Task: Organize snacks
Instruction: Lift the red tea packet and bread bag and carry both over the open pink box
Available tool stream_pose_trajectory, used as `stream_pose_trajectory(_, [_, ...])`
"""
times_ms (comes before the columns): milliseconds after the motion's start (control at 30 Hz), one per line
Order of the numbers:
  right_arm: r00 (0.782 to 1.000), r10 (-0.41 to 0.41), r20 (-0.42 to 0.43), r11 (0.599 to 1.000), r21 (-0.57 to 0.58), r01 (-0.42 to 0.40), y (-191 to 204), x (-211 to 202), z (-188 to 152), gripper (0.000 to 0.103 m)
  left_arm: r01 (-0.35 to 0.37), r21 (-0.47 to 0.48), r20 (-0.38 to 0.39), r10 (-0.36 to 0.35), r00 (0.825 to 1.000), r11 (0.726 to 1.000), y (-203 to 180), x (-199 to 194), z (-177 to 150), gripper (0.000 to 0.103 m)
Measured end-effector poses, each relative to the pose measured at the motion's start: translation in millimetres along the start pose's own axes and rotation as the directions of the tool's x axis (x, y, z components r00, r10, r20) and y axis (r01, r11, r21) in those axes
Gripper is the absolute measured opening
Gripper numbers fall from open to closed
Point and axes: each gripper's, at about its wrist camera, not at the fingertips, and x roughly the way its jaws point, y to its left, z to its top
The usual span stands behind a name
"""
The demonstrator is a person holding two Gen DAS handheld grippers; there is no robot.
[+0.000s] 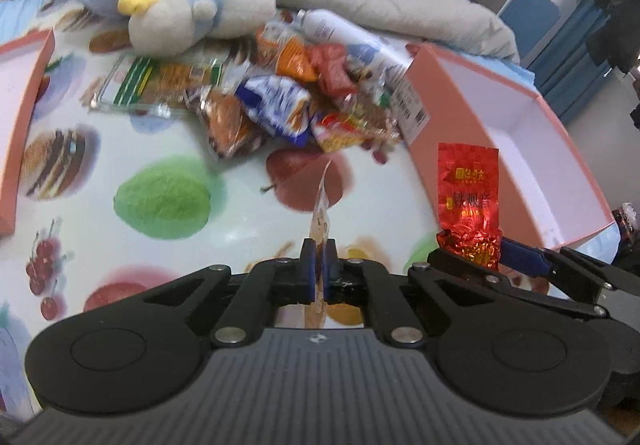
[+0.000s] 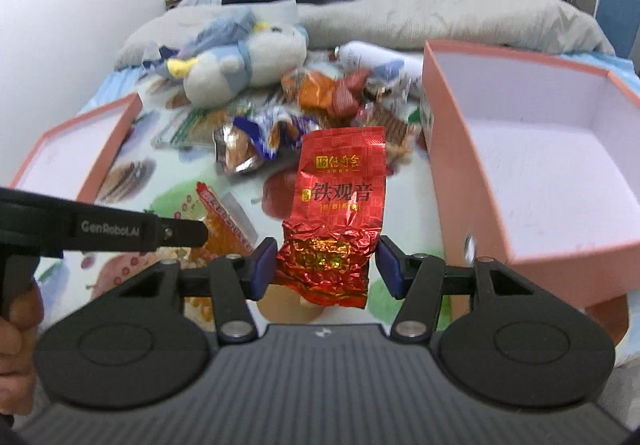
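Note:
My left gripper (image 1: 319,269) is shut on a thin orange snack packet (image 1: 321,213), held edge-on above the table; the packet also shows flat in the right wrist view (image 2: 224,223). My right gripper (image 2: 326,265) is shut on a red foil tea packet (image 2: 340,201), held upright beside the right pink box (image 2: 532,181). The red packet also shows in the left wrist view (image 1: 468,201). A pile of mixed snack packets (image 1: 280,101) lies at the table's middle, also in the right wrist view (image 2: 312,113).
A second pink box (image 2: 80,149) stands at the left, its edge in the left wrist view (image 1: 20,93). A plush toy (image 1: 192,17) and a white bottle (image 1: 352,41) lie behind the pile. Grey bedding (image 2: 440,13) lies beyond the fruit-print tablecloth (image 1: 160,201).

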Motion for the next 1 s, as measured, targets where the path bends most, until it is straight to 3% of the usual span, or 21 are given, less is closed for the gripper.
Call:
stream_pose_trajectory(467, [0.992,-0.044,0.115,0.999,0.019,0.042,-32.5,-36.2,55.5,0.057,0.040,0.069,0.121,-0.049,0.991,0.997,-46.3,-50.3,56.1,0.002])
stream_pose_trajectory(1000, [0.946,-0.149,0.289,0.988,0.078,0.132,-94.0,-87.3,130.2,0.057,0.109,0.246,0.241,-0.170,0.956,0.963,-147.6,-76.0,149.6,0.002])
